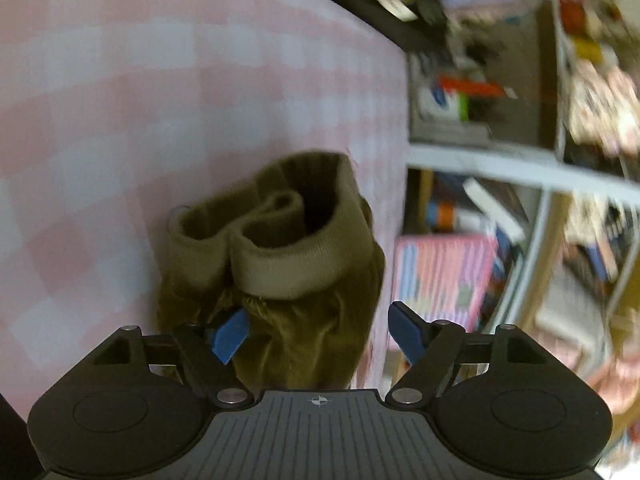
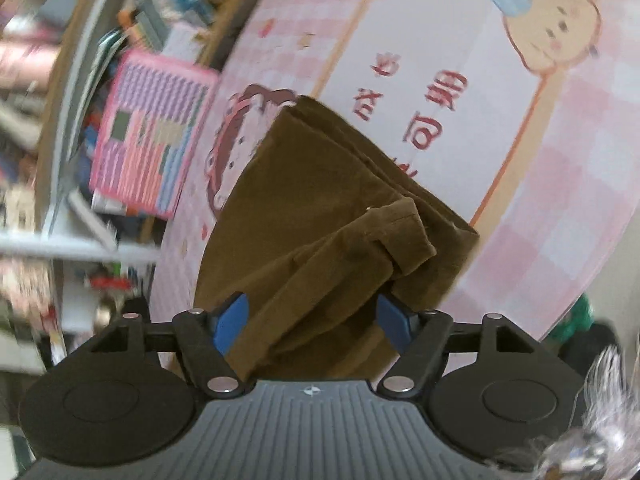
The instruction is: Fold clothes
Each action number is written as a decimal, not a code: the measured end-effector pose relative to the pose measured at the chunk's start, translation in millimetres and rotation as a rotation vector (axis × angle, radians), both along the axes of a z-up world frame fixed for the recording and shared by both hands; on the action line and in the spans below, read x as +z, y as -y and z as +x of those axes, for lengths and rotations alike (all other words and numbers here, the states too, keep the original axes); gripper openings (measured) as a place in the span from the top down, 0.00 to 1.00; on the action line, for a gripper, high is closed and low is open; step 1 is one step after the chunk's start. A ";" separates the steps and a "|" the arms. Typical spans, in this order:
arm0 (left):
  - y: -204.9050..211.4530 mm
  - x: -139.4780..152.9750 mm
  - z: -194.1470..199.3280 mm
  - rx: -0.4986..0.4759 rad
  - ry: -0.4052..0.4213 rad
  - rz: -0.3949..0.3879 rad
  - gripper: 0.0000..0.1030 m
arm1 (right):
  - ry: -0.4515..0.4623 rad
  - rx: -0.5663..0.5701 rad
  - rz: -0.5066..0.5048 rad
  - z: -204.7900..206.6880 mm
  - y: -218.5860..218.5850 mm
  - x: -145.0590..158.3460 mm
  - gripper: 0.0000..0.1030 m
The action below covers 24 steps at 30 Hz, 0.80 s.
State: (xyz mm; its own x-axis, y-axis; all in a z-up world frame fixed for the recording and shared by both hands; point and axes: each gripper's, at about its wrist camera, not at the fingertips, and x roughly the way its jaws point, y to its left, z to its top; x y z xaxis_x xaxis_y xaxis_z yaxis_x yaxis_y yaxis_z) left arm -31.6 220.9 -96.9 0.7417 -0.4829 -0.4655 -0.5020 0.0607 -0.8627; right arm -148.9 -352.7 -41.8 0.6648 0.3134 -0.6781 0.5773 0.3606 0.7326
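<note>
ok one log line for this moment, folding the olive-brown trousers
olive-brown trousers: folded on pink checked cloth | left hand-held gripper: open | right hand-held gripper: open

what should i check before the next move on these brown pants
1. Left gripper released: ok, jaws apart, pads not pressing the cloth.
2. Right gripper released: ok, jaws apart.
3. Brown pants lying folded on the pink checked mat: ok, layers stacked.
4. Waistband flat: not ok, it stands open and bunched.
5. Pants clear of the mat edge: cannot tell; the near part is hidden behind the grippers.
</note>
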 end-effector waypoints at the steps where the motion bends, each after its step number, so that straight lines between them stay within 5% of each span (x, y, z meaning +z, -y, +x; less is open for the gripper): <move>1: 0.5 -1.3 0.9 0.024 -0.017 -0.007 0.36 | -0.024 -0.024 0.007 3.4 2.6 -2.4 0.35; 4: 3.9 4.4 4.8 0.018 -0.006 0.049 0.78 | -0.101 -0.095 0.031 13.4 10.1 -10.6 0.44; 6: 8.5 14.9 6.9 -0.007 0.032 0.097 0.88 | -0.161 -0.133 0.054 18.2 14.3 -20.1 0.72; 8: 12.5 31.2 9.8 -0.049 0.102 0.142 0.90 | -0.179 -0.145 0.045 22.9 16.9 -22.8 0.91; 11: 23.5 75.0 17.6 -0.183 0.275 0.282 0.91 | -0.112 -0.121 -0.003 33.4 17.9 -4.0 0.95; 13: 29.8 102.2 18.9 -0.265 0.404 0.373 0.91 | 0.026 -0.067 -0.069 46.1 18.6 30.3 0.95; 15: 24.8 105.1 15.7 -0.273 0.443 0.356 0.91 | 0.211 -0.044 -0.149 42.4 20.1 69.8 0.95; 17: 13.2 89.9 10.2 -0.252 0.404 0.310 0.91 | 0.362 -0.039 -0.211 30.7 22.4 99.8 0.95; 18: 8.7 77.5 5.4 -0.247 0.370 0.293 0.91 | 0.357 -0.052 -0.197 19.9 25.0 98.4 0.95; 24: -8.0 -0.1 -24.3 -0.245 0.123 0.253 0.91 | 0.009 -0.029 -0.166 -4.0 12.8 11.5 0.95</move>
